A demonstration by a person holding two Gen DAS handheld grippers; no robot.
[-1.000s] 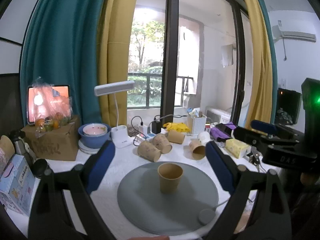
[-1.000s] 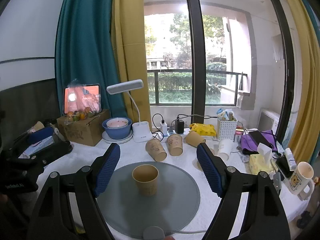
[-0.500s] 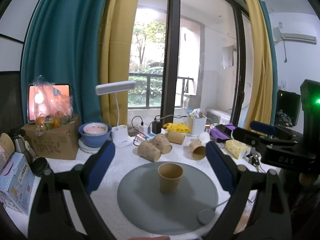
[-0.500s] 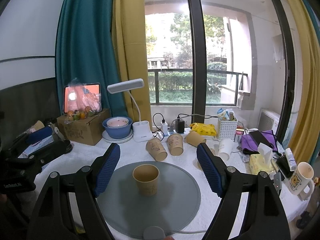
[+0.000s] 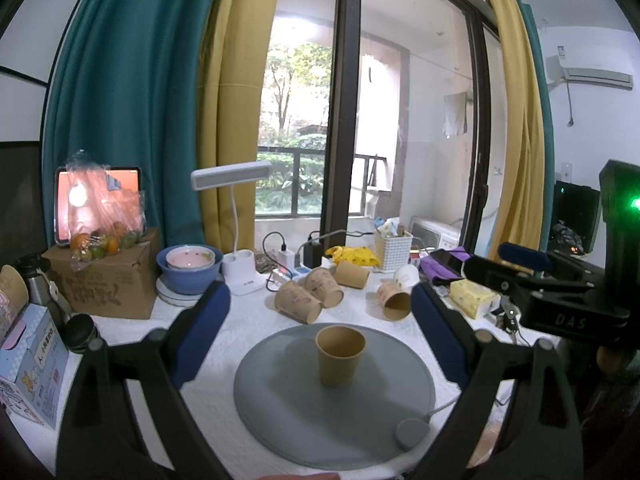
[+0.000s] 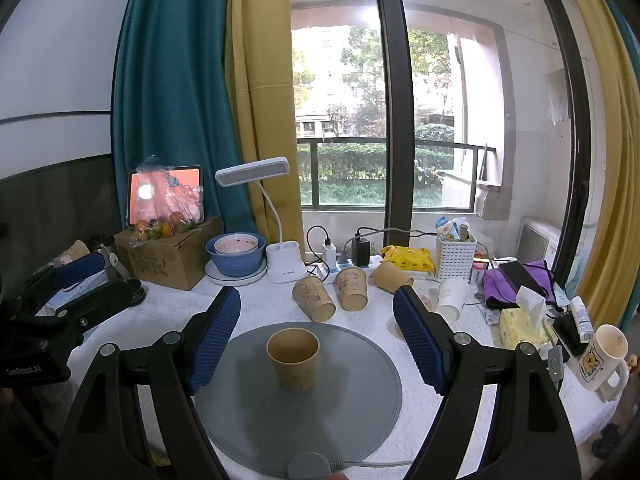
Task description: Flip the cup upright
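Here a tapered paper cup (image 5: 340, 355) stands upright on a round mat (image 5: 280, 392), both tongs (image 5: 320, 320) (image 6: 318, 324) apart.

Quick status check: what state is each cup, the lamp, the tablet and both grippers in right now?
Cup on mat: upright, mouth up, not held.
Brown cups behind mat: on their sides.
White cup: on its side.
Mug: upright.
Lamp: looks off.
Tablet: screen lit.
Left gripper: open, empty.
Right gripper: open, empty.

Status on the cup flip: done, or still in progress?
Looks done: the paper cup stands upright, mouth up, on the grey mat. Nothing in hand: left tongs and right tongs are both open, clear of the cup. Several other cups lie tipped behind the mat, if those count.
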